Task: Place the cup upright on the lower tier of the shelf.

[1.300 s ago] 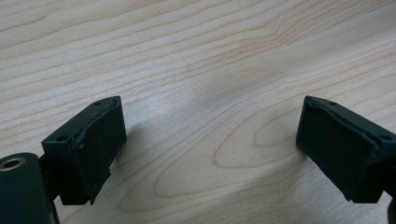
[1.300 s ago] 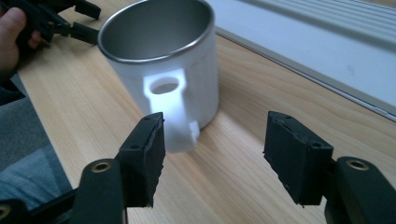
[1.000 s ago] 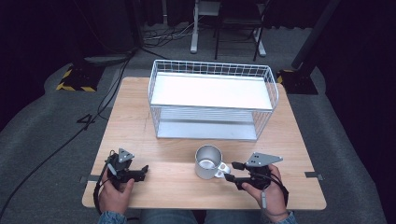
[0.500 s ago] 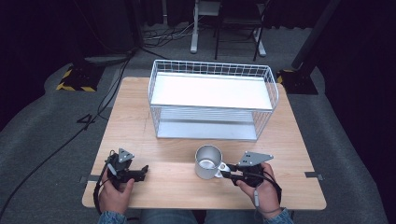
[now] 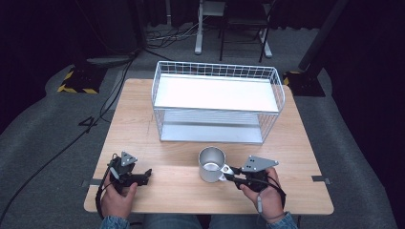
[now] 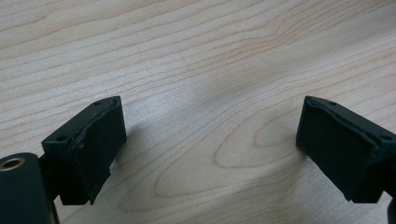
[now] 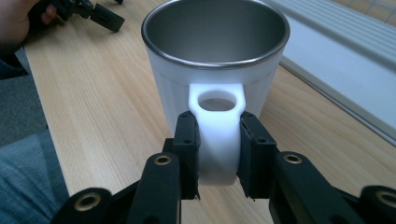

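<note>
A white mug with a steel inside stands upright on the wooden table, near its front middle. Its handle points toward the person. My right gripper is shut on that handle, one black jaw on each side of it, as the right gripper view shows close up. My left gripper rests low at the table's front left, held in a hand. Its jaws stand wide apart over bare wood, with nothing between them.
A white wire basket with a flat white shelf on top stands at the table's back middle, just beyond the mug. Dark floor, cables and chair legs lie past the far edge. A trouser leg shows below the front edge in the right gripper view.
My right gripper has moved forward to the mug's handle and closed on it. The left gripper has stayed in place.
</note>
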A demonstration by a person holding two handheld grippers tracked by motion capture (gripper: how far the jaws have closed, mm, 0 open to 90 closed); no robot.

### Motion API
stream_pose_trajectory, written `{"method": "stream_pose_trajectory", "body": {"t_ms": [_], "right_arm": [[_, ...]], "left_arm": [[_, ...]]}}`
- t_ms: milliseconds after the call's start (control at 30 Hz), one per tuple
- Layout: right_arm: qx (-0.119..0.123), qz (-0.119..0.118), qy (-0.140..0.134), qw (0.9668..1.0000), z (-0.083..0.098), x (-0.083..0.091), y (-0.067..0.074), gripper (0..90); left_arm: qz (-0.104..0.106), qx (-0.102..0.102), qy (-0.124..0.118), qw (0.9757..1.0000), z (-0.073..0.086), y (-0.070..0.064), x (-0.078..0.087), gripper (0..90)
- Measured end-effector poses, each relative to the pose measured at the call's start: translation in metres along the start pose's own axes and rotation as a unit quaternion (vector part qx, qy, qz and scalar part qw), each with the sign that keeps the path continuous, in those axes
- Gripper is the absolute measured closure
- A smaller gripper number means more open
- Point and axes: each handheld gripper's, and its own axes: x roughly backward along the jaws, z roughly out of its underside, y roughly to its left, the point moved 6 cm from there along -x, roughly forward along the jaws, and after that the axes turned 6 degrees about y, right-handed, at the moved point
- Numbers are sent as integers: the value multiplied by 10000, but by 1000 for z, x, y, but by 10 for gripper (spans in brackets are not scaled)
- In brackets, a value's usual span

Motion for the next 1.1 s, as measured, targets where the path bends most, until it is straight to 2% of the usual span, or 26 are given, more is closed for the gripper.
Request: {"method": "stream_pose_trajectory", "body": {"t_ms": [300,600,933,967,1100], "right_arm": [[-47,176,-268,9995,-7,7,-4,720],[-258,316,-483,9980,-19,15,-18,720],[-556,646,-597,9946,-33,17,-50,720],[-556,646,-597,9946,-33,17,-50,720],[-644,853,-629,9923,-39,18,-67,720]], "left_arm": [[4,-15,3,10000,0,0,0,88],[0,2,1,10000,0,0,0,88],[1,-2,4,10000,0,0,0,88],[1,-2,4,10000,0,0,0,88],[2,-4,6,10000,0,0,0,88]]}}
